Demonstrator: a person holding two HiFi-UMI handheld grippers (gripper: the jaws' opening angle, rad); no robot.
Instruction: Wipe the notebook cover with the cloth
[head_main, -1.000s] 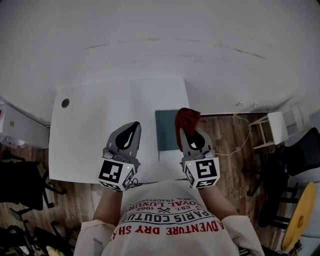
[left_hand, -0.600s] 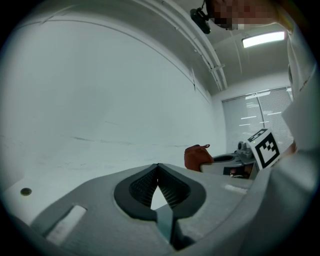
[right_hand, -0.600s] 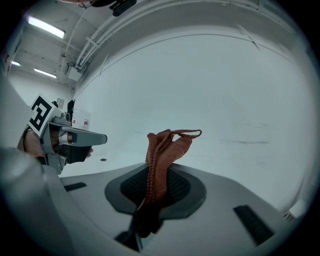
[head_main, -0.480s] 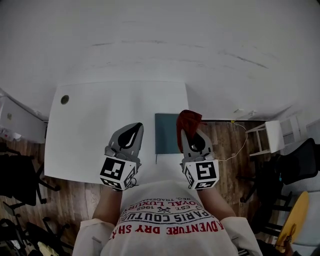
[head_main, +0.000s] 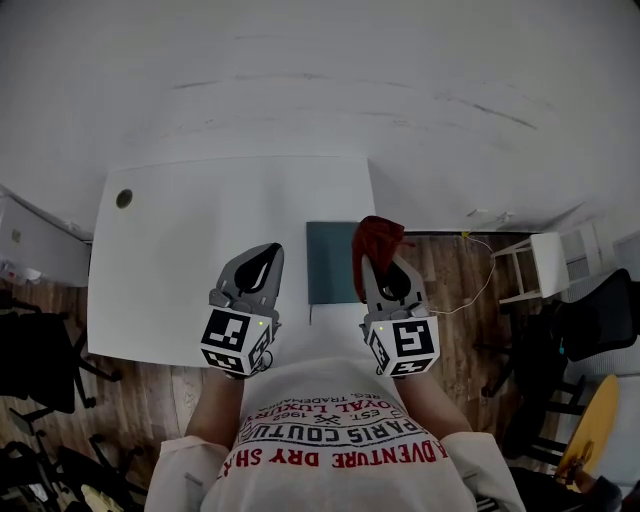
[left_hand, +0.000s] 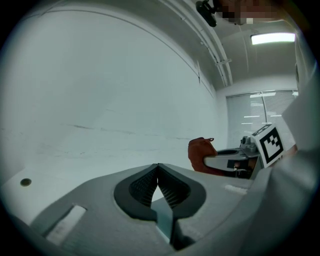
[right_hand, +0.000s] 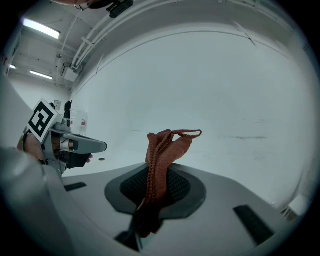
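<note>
White bench carries the stiff, flat teal notebook near its right edge. My right tongs pinch the rust cloth, which looks soft and limp, by a bunched fold beside the notebook, while my left tongs are closed on nothing. My shirt reads "ADVENTURE DRY".

The notebook lies on the desk near its right edge. The left hand-held gripper hangs over the desk, left of the notebook. The right hand-held gripper is at the notebook's right side, with the cloth between its jaws, over that edge. A hole sits at the desk's far left corner.
</note>
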